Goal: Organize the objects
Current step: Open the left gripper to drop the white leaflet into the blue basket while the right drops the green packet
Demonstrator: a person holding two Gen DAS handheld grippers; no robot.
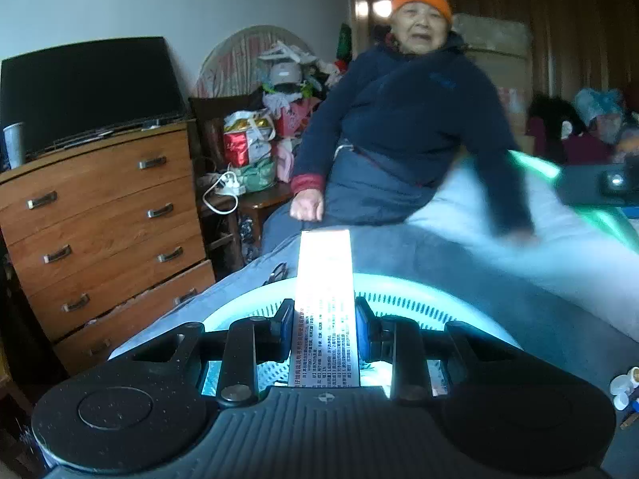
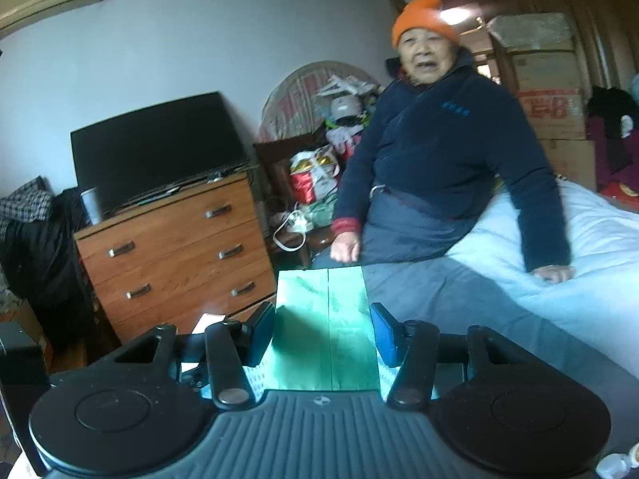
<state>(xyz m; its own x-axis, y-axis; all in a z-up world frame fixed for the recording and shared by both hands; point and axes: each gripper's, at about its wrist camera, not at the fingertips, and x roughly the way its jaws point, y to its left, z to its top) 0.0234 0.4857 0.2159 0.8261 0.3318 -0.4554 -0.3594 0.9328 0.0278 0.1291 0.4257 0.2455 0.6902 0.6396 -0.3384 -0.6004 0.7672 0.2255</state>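
Note:
My left gripper (image 1: 324, 319) is shut on a long white carton (image 1: 325, 275) with black printed text. The carton stands up between the blue pads and is lit bright at its top. Just below and ahead of it lies a round pale teal perforated basket (image 1: 419, 293) on the bed. My right gripper (image 2: 323, 331) is shut on a flat green carton (image 2: 323, 311) with a seam down its middle, held upright between the pads. Under that gripper a white perforated surface (image 2: 255, 381) shows, partly hidden.
A person in an orange hat and dark blue jacket (image 1: 403, 119) sits on the bed (image 2: 591, 239), one hand resting on it. A wooden chest of drawers (image 1: 104, 235) with a TV stands at left, piled bags (image 1: 251, 147) behind. Small white bottles (image 1: 623, 389) lie at lower right.

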